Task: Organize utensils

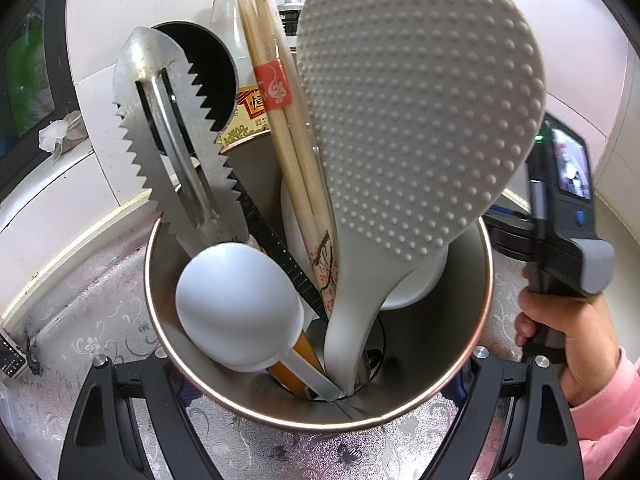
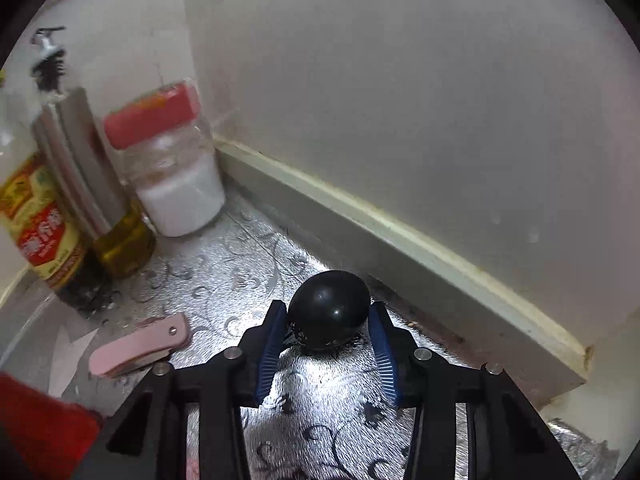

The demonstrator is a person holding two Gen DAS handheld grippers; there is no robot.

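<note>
Holder (image 1: 440,400) contents — two chopsticks (image 1: 280,120), one rice paddle (image 1: 420,120), one spoon (image 1: 236,304).

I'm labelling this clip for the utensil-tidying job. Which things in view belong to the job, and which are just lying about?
Part of the job:
- metal holder
- rice paddle
- chopsticks
- white spoon
- serrated scraper
- black spoon
- pink folding knife

Lying about:
- red-lidded jar
- oil bottle
- sauce bottle
</note>
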